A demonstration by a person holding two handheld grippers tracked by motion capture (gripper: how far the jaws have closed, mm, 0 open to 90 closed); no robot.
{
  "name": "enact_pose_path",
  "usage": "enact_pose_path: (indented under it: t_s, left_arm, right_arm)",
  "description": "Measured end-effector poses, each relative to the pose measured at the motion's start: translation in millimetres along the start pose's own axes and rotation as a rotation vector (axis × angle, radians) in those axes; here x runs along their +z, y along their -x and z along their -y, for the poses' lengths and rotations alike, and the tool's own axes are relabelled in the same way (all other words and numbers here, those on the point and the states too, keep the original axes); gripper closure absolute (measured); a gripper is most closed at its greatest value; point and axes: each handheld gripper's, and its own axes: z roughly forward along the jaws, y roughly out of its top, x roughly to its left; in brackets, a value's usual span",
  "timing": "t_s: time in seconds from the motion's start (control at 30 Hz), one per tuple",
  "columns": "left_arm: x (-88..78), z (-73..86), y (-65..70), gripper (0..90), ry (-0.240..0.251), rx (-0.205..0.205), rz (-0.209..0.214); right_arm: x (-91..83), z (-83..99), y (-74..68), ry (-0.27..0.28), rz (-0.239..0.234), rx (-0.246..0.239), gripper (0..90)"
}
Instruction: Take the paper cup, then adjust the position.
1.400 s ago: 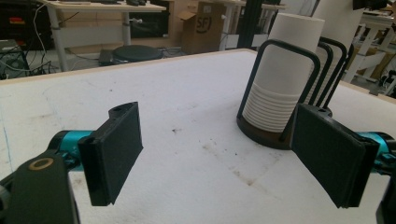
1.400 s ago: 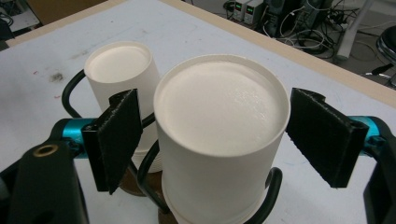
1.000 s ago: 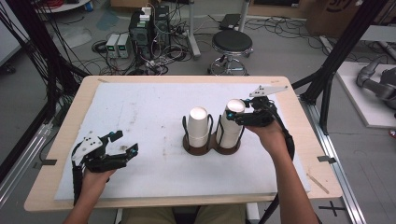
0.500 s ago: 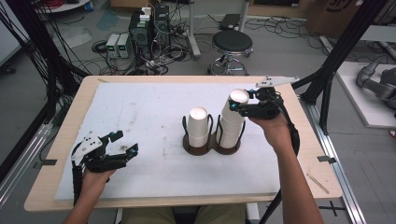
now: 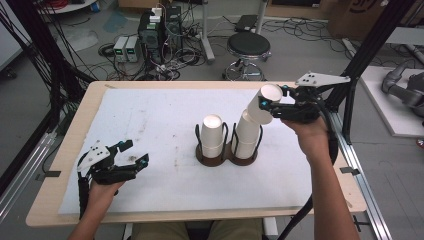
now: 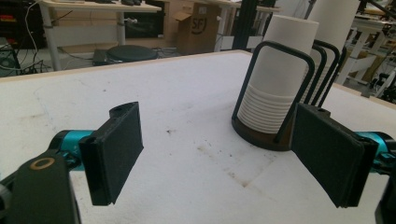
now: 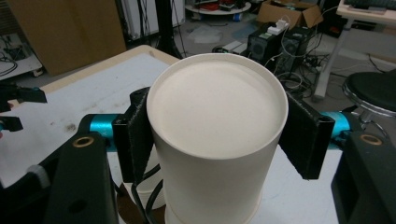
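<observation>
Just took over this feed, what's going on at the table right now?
The right gripper has its fingers clamped on the top paper cup, tilted up off the right stack in the two-slot holder. The left stack sits untouched. The left gripper rests open on the white mat.

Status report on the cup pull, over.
Right tongs clamped on top cup, tilted, partly off right stack. Left tongs open, empty, over mat. Holder wires beside stack; nothing blocking.

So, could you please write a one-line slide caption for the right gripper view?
Right tool clamps an upside-down white paper cup above the stack.
</observation>
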Motion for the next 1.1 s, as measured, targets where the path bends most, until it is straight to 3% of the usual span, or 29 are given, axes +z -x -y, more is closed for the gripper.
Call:
enact_pose_path:
  t_s: [0.27,0.7,0.87,1.1]
  left_arm:
    - [0.4,-0.5,-1.2,17.1,0.002,-0.001,0.004]
    - [1.7,-2.2,-0.5,16.7,0.022,0.015,0.029]
    - [3.6,-4.3,3.1,15.4,0.029,0.045,0.065]
    - [8.0,-5.9,11.2,14.9,0.031,0.048,0.139]
  right_arm:
    - [-25.0,1.2,2.5,0.027,0.022,-0.003,34.6]
    - [-53.0,43.9,-1.7,-0.019,0.025,0.02,34.7]
    - [-54.7,51.2,-1.8,-0.018,0.009,0.022,34.6]
    - [-49.1,68.8,-13.0,-0.041,-0.015,0.017,34.6]
